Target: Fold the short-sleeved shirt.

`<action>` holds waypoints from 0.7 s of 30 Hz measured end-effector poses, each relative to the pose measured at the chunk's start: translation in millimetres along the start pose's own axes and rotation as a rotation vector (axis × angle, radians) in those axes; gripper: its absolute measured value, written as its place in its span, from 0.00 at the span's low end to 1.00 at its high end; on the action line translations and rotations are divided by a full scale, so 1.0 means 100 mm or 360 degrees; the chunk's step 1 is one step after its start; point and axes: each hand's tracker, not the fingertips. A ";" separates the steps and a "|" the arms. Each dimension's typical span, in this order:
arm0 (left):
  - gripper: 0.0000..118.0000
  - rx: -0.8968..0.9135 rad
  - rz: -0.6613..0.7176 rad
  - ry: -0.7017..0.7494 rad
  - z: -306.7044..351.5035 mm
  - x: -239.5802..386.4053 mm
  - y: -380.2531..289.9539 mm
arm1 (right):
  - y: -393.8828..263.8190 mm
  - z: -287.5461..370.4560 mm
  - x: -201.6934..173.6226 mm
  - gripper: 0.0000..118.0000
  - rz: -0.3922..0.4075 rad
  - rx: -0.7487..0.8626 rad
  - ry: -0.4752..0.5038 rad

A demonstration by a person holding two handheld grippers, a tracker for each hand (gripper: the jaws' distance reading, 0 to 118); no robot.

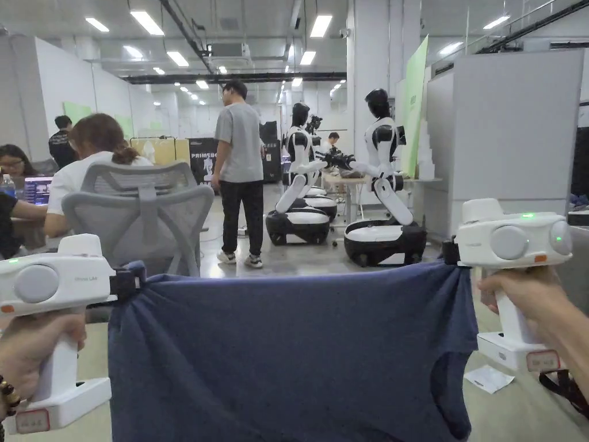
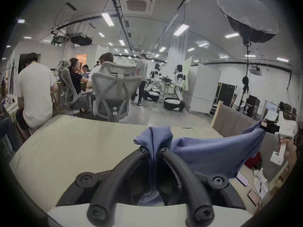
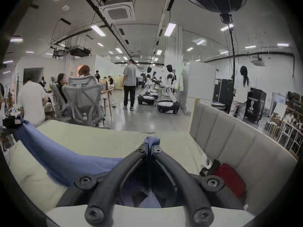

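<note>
the blue short-sleeved shirt [image 1: 293,357] hangs spread across the lower centre of the head view, raised above the pale bed [image 2: 65,148]. left hand-held gripper [image 1: 133,282], lower left, is clenched on one top corner; right hand-held gripper [image 1: 450,254], right of centre, is clenched on the other. a sleeve opening [image 1: 451,385] shows at lower right.

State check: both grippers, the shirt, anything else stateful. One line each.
left gripper: shut on the shirt, cloth bunched between the jaws
right gripper: shut on the shirt, a small tuft past the jaw tips
shirt: held up, stretched between both grippers, hanging unfolded over the table
office chair: upright, occupied
</note>
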 end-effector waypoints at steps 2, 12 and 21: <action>0.05 -0.0021 0.0016 -0.0049 0.35 -0.05 -0.30 | -0.35 0.39 -0.01 0.02 0.0032 -0.0029 0.0019; 0.05 -0.0281 -0.0080 -0.0034 1.81 -0.09 -2.29 | -2.20 1.92 -0.08 0.02 0.0092 -0.0313 0.0187; 0.05 -0.0695 -0.0025 0.0068 1.98 -0.13 -3.46 | -3.60 1.84 -0.26 0.02 0.0266 -0.0946 0.0207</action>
